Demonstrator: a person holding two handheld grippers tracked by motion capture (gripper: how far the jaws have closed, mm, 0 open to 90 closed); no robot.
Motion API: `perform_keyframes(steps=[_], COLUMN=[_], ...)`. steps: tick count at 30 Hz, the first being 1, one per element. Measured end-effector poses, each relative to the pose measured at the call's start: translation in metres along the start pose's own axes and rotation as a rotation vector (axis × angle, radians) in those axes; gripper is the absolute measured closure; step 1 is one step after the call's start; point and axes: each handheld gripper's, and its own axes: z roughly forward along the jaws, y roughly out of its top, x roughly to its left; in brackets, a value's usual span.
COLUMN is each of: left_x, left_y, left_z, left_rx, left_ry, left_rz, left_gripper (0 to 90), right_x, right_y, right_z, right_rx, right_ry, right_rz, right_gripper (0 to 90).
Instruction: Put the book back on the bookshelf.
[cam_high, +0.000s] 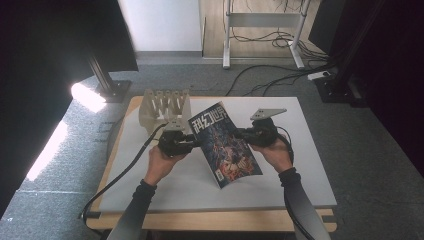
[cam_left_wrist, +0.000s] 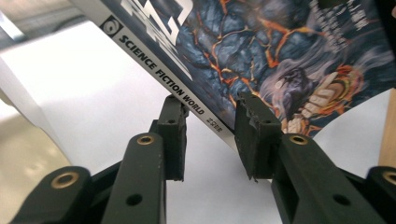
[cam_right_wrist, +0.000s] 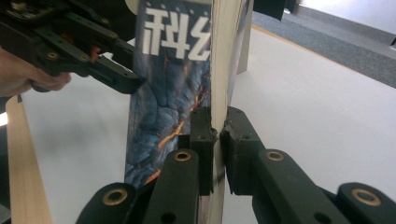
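The magazine (cam_high: 225, 145) is hanging above the middle of the tabletop (cam_high: 300, 165), its long axis slanting from the far left toward the near right. The right gripper (cam_right_wrist: 216, 135) is pinching its page edge tightly. The left gripper (cam_left_wrist: 210, 135), jaws narrowed, is straddling the spine without pressing it.
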Motion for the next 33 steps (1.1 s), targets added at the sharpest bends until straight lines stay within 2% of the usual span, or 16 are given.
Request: perform_keyframes(steps=[3, 9, 10, 11, 12, 14, 15, 16, 17, 18, 20, 22, 23, 25, 28, 33], left_x=[-0.003, -0.012, -0.012, -0.017, -0.017, -0.022, -0.022, -0.024, -0.024, -0.025, -0.026, -0.027, -0.029, -0.030, -0.031, -0.030], left_y=[0.004, 0.013, 0.013, 0.016, 0.016, 0.017, 0.017, 0.015, 0.015, 0.014, 0.014, 0.015, 0.016, 0.017, 0.021, 0.024], left_z=[-0.005, -0.023, -0.023, -0.029, -0.029, -0.033, -0.033, -0.034, -0.034, -0.035, -0.035, -0.034, -0.031, -0.029, -0.019, -0.006], left_rx=[-0.011, -0.078, -0.078, -0.094, -0.094, -0.109, -0.109, -0.096, -0.096, -0.100, -0.085, -0.079, -0.053, -0.046, -0.009, 0.036], left_ry=[0.005, 0.028, 0.028, 0.046, 0.046, 0.071, 0.071, 0.078, 0.078, 0.049, 0.029, 0.028, 0.023, 0.022, 0.002, -0.005], left_rz=[0.022, 0.101, 0.101, 0.143, 0.143, 0.184, 0.184, 0.214, 0.214, 0.217, 0.235, 0.245, 0.262, 0.264, 0.271, 0.274], left_gripper=[67.6, 75.0, 76.2, 77.5, 78.9, 80.9, 81.3, 81.3, 81.2, 81.3, 80.1, 77.8, 73.6, 67.2, 62.2, 60.3], right_x=[0.000, -0.002, -0.002, -0.002, -0.002, -0.002, -0.002, -0.003, -0.003, -0.006, -0.008, -0.010, -0.010, -0.010, -0.012, -0.014], right_y=[0.000, -0.001, -0.001, -0.002, -0.002, -0.004, -0.004, -0.008, -0.008, -0.013, -0.016, -0.019, -0.020, -0.022, -0.026, -0.031], right_z=[-0.001, -0.004, -0.004, -0.005, -0.005, -0.002, -0.002, 0.001, 0.001, 0.004, 0.003, 0.000, -0.001, -0.003, -0.005, -0.007], right_rx=[-0.005, -0.028, -0.028, -0.036, -0.036, -0.040, -0.040, -0.030, -0.030, -0.037, -0.037, -0.038, -0.035, -0.036, -0.032, -0.036], right_ry=[-0.004, -0.036, -0.036, -0.042, -0.042, -0.053, -0.053, -0.062, -0.062, -0.061, -0.062, -0.062, -0.060, -0.055, -0.051, -0.046], right_rz=[0.001, -0.003, -0.003, -0.001, -0.001, -0.010, -0.010, -0.008, -0.008, 0.000, 0.004, 0.004, 0.000, -0.001, -0.006, -0.004], right_gripper=[81.4, 81.5, 81.5, 81.5, 81.5, 81.6, 81.6, 81.6, 81.6, 81.6, 81.6, 81.5, 81.5, 81.4, 81.2, 81.0])
